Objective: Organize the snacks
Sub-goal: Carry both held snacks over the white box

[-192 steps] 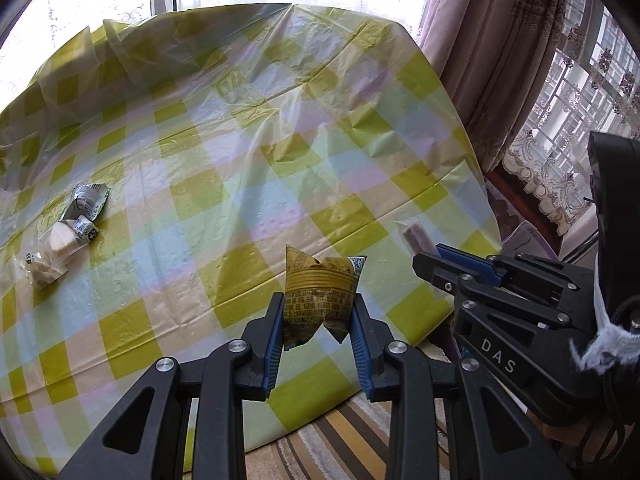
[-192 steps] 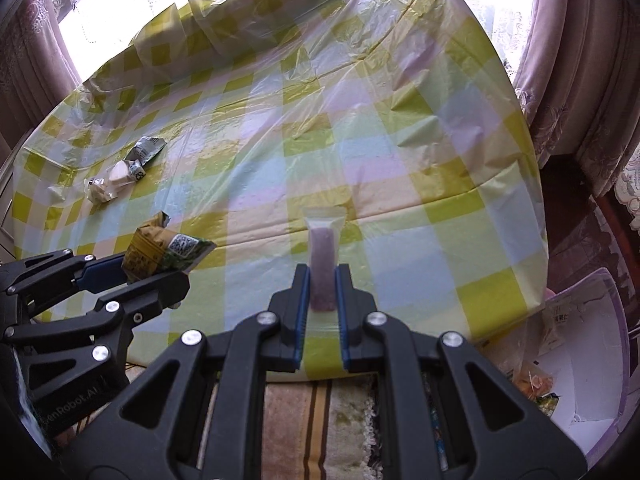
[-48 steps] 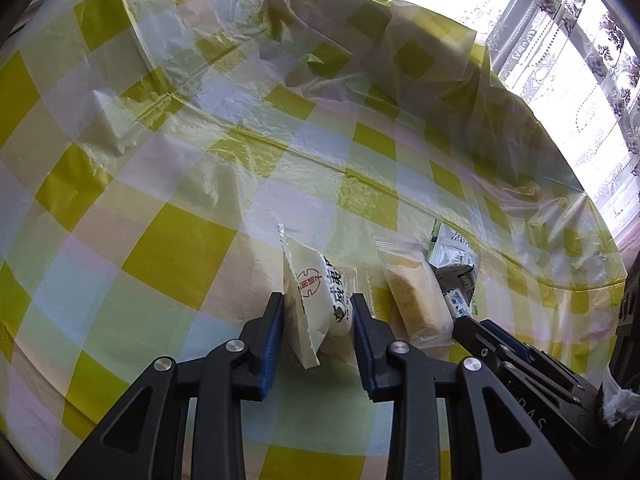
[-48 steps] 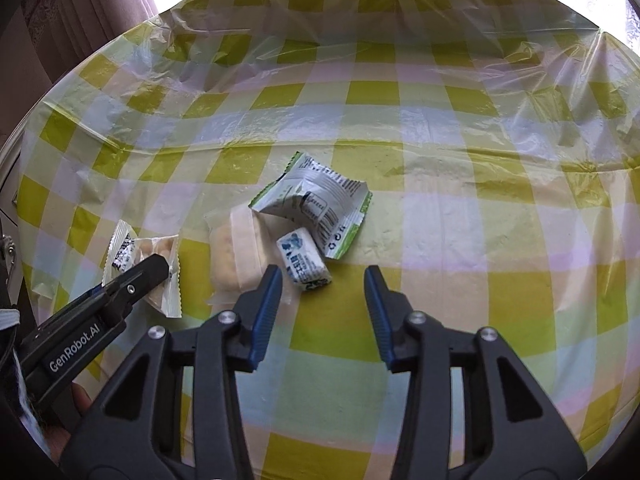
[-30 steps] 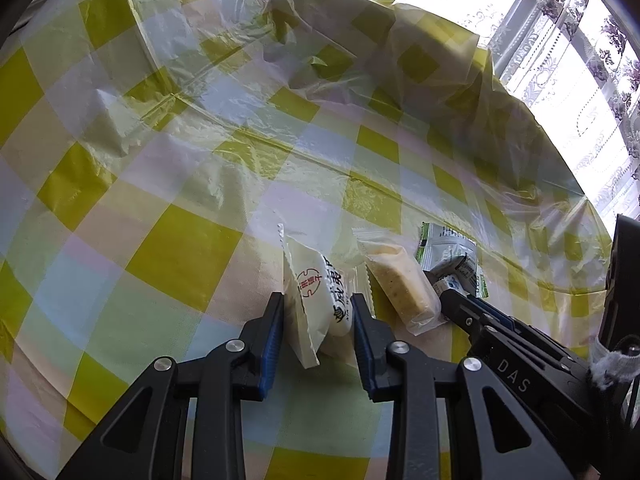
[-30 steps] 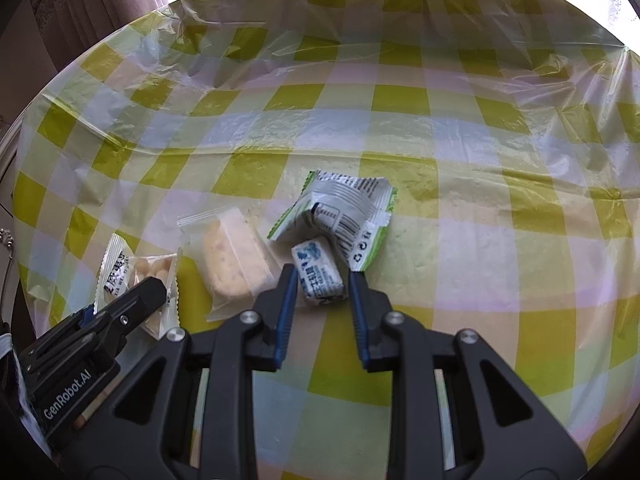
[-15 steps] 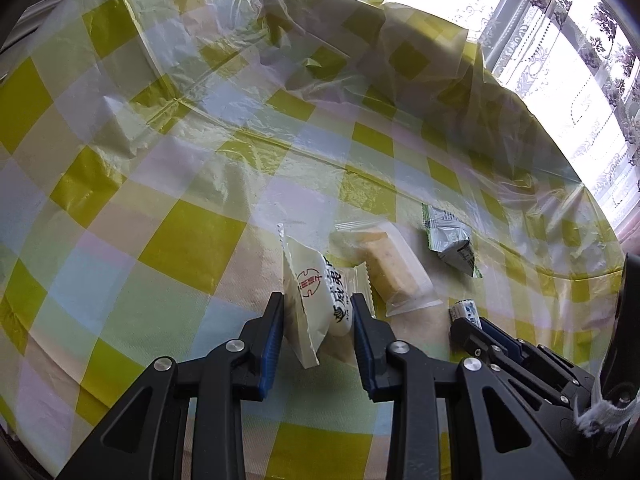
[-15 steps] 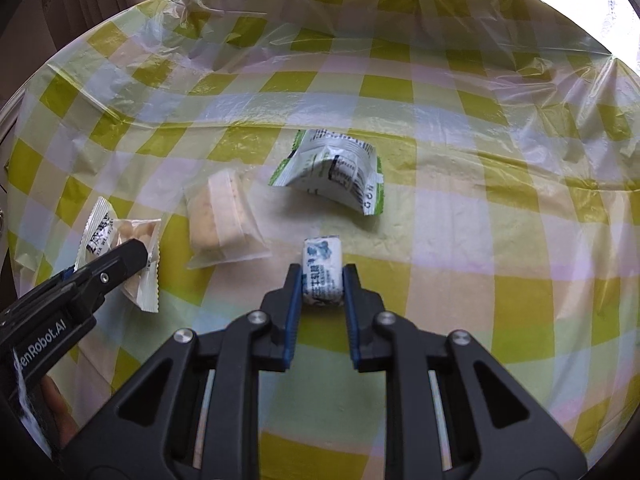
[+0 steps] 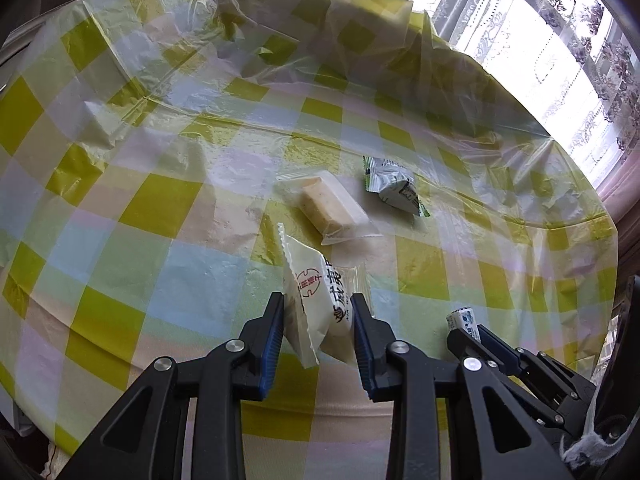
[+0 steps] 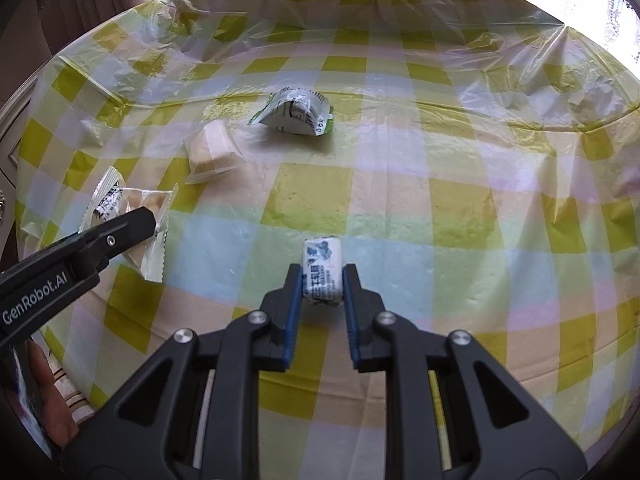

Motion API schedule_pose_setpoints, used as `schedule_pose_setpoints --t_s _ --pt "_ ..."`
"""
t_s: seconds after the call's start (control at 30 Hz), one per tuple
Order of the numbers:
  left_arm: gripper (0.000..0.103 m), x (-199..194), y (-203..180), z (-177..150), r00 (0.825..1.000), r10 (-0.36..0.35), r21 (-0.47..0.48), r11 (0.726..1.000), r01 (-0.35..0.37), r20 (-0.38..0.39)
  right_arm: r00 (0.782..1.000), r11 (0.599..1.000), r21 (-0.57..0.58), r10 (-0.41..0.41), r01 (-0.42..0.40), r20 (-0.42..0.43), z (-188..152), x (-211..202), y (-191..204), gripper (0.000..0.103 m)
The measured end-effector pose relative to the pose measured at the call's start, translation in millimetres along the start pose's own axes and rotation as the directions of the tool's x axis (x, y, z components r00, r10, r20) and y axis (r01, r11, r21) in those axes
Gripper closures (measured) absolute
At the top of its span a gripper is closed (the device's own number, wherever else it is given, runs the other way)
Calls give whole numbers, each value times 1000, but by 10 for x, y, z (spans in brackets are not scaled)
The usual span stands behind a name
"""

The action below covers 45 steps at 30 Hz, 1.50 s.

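Right wrist view: a small candy (image 10: 322, 270) is clamped in the right gripper (image 10: 322, 285), a white packet (image 9: 316, 304) in the left gripper (image 9: 318, 322); a drop-off spot is needed next.

On the round table under its crinkled yellow-and-white checked plastic cloth (image 10: 400, 184), the whole right half lies bare in the right wrist view, wide enough for a gripper to sweep through. The near edge is free too. Two obstacles sit left of centre: a pale cake bar in a clear wrapper (image 10: 212, 148) and, just beside it toward the window, a crumpled green-and-white foil packet (image 10: 298, 114), with a narrow gap between them. Along the far rim, loose folds of clear plastic sheet (image 9: 352, 40) rise up and crowd the way.
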State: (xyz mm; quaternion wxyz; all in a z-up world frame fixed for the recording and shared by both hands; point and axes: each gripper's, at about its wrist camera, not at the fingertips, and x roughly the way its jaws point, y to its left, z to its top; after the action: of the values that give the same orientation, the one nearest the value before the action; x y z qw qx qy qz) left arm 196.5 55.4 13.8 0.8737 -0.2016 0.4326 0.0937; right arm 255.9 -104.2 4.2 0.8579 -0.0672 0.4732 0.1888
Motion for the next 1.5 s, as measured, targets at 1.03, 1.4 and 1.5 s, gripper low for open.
schedule_pose_setpoints --t_s 1.03,1.4,1.5 --pt "69 -258 -1372 -684 972 -170 281 936 210 -160 996 980 186 -75 65 47 -676 -926 -1054 80" --pt "69 -294 -1904 -1036 943 -222 382 872 305 -248 992 958 264 -123 110 35 -1026 -1174 -1559 80" --pt "69 -263 -2062 -1158 929 -237 407 847 341 -285 990 948 291 -141 128 25 -1139 -1227 -1729 80"
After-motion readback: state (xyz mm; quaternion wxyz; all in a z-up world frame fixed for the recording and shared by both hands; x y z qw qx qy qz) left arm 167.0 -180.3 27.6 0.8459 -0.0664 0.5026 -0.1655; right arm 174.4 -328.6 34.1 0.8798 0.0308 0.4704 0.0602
